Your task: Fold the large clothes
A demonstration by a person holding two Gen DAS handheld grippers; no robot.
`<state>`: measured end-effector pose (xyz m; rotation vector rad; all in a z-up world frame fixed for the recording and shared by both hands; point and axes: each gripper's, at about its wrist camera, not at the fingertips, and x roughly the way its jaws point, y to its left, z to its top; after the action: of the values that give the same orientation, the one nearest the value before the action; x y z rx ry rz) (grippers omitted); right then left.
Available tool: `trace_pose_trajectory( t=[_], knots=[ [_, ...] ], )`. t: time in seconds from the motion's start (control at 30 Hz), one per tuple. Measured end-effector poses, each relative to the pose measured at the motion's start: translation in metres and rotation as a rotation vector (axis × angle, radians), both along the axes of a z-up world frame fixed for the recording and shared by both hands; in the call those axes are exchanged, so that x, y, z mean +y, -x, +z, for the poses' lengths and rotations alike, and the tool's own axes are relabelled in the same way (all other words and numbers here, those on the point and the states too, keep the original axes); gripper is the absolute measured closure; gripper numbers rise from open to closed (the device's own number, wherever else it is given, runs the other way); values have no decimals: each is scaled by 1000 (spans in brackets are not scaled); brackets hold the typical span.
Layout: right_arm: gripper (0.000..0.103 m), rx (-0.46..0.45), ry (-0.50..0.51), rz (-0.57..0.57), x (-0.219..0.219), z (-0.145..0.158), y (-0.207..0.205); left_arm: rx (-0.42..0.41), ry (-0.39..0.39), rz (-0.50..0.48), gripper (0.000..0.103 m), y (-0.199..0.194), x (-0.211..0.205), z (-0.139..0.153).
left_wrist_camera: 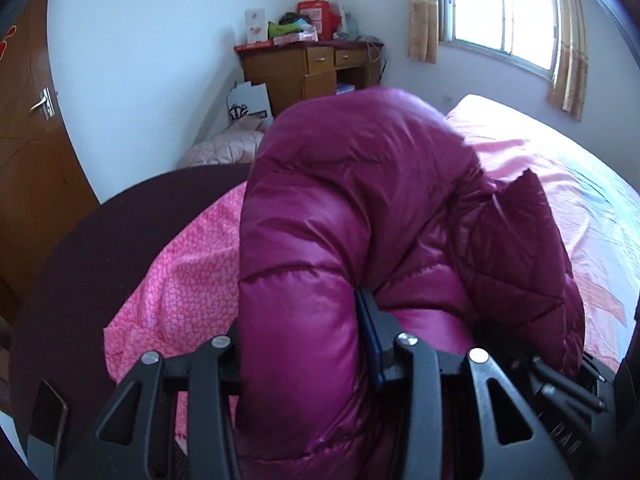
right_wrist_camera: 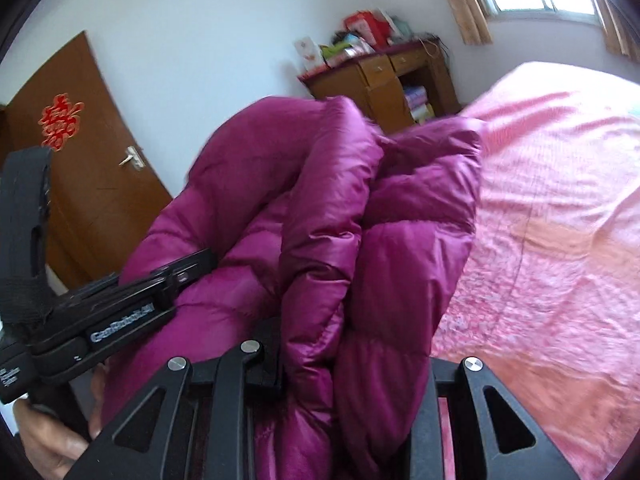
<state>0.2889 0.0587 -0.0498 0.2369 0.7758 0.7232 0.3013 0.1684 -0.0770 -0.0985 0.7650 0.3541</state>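
A puffy magenta down jacket (left_wrist_camera: pixel 352 208) hangs bunched in the air over the bed. In the left wrist view my left gripper (left_wrist_camera: pixel 304 340) is shut on a thick roll of it. The blue-padded finger (left_wrist_camera: pixel 372 336) presses into the right side of the roll, and the other finger is hidden behind the fabric. In the right wrist view my right gripper (right_wrist_camera: pixel 352 360) is shut on several gathered folds of the jacket (right_wrist_camera: pixel 320 208), with only its left finger (right_wrist_camera: pixel 268 356) showing. The left tool's black body (right_wrist_camera: pixel 120 312) clamps the jacket just to the left, held by a hand (right_wrist_camera: pixel 52 448).
A bed with a pink sheet (right_wrist_camera: pixel 552 208) lies to the right, and a pink patterned quilt (left_wrist_camera: pixel 188 264) lies below the jacket. A dark rounded bed end (left_wrist_camera: pixel 120 232) is at the left. A cluttered wooden desk (left_wrist_camera: pixel 312 68), a brown door (right_wrist_camera: pixel 88 168) and a window (left_wrist_camera: pixel 504 12) line the walls.
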Motion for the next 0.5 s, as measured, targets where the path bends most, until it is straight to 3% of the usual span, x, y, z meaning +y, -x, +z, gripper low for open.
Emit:
trace_pose_trajectory(
  t=[0.07,0.2,0.3,0.37,0.47,0.5],
  knots=[
    [69,31,-34,-5,-2,-9,-19,16,-20,1,55,-6,-3,-5],
    [55,79,-65,-32,-26,-22,-2,14,-70,-10,47,-7,-2,-15],
    [51,118,-97,-79,-36,-15,2,-3,-61,-28,45,-4,4,-18],
    [51,69,-74,-148,-42,-3,17,-10,-42,-30,45,3,9,-15],
    [52,-99,-11,-274,-50,33,46,-15,-16,-32,45,13,15,-12],
    [60,-135,4,-289,-50,46,51,-17,-17,-33,45,13,15,-12]
  ],
)
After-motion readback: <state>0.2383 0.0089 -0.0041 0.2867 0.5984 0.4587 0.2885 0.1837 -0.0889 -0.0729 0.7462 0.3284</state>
